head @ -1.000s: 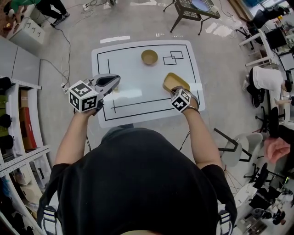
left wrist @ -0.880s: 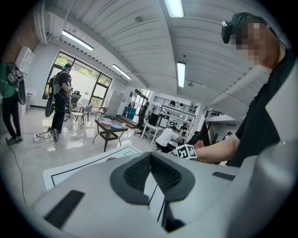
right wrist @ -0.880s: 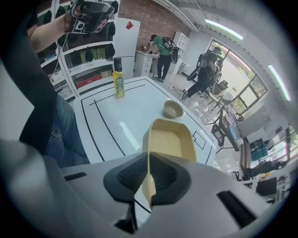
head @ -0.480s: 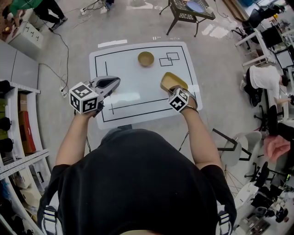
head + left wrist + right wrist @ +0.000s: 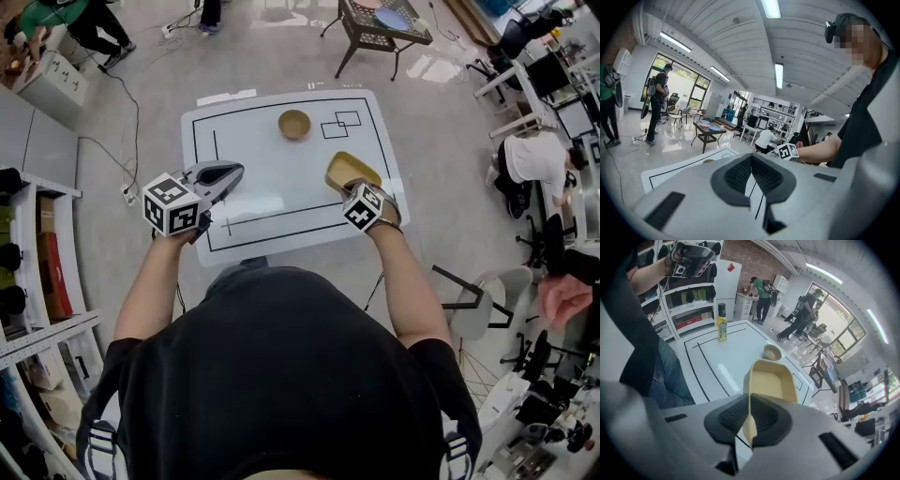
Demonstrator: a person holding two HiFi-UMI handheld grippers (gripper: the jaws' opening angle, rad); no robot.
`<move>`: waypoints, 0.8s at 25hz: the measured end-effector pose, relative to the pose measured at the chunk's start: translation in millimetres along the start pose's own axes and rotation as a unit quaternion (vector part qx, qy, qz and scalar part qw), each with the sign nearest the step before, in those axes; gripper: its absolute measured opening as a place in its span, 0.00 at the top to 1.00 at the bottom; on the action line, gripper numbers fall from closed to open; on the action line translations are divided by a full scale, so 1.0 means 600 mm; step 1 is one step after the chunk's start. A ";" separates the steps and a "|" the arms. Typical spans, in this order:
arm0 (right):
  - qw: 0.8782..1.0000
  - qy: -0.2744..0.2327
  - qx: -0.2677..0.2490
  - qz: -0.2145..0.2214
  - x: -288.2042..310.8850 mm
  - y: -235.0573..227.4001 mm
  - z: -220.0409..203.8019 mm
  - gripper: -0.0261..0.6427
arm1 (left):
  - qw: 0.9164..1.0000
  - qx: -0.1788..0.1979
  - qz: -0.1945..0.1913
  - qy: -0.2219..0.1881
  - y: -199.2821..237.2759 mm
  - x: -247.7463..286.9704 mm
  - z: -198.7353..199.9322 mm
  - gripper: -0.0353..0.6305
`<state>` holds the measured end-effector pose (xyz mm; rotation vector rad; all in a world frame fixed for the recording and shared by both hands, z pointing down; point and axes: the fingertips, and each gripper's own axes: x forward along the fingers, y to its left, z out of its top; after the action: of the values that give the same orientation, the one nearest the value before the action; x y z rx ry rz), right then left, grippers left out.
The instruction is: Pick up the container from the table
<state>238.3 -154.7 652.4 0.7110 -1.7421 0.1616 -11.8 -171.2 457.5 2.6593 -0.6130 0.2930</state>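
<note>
The container [image 5: 771,383] looks like smooth, matt tan plastic. The right gripper [image 5: 749,404] has a matt grey plastic shell, and its fingers [image 5: 731,416] carry dark, ribbed, rubbery pads. The counter [image 5: 272,187] is smooth, glossy white and catches the ceiling light. The floor [image 5: 159,56] is polished and shiny.

An open-plan lab workshop: storage shelves [image 5: 37,281], cables [image 5: 138,122] trailing over polished floor [image 5: 450,159], crowded workstation desks [image 5: 553,80], a line-marked tabletop [image 5: 281,178].
</note>
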 end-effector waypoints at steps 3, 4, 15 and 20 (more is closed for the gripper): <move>1.000 0.000 0.000 -0.001 -0.003 0.005 -0.002 0.94 | 1.000 0.000 0.000 0.000 -0.005 -0.004 -0.004 0.94; 1.000 -0.001 0.000 -0.002 -0.005 0.006 -0.002 0.94 | 1.000 0.000 0.000 0.001 -0.006 -0.005 -0.005 0.94; 1.000 0.006 0.006 -0.006 -0.018 0.016 -0.029 0.94 | 1.000 0.003 -0.008 0.002 -0.027 0.000 -0.010 0.94; 1.000 0.004 0.003 -0.012 -0.025 0.013 -0.031 0.94 | 1.000 0.003 -0.005 0.002 -0.030 0.000 -0.009 0.94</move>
<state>251.6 -134.0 646.5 0.7353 -1.7261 0.1532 -4.3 -154.2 456.5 2.6651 -0.5984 0.2987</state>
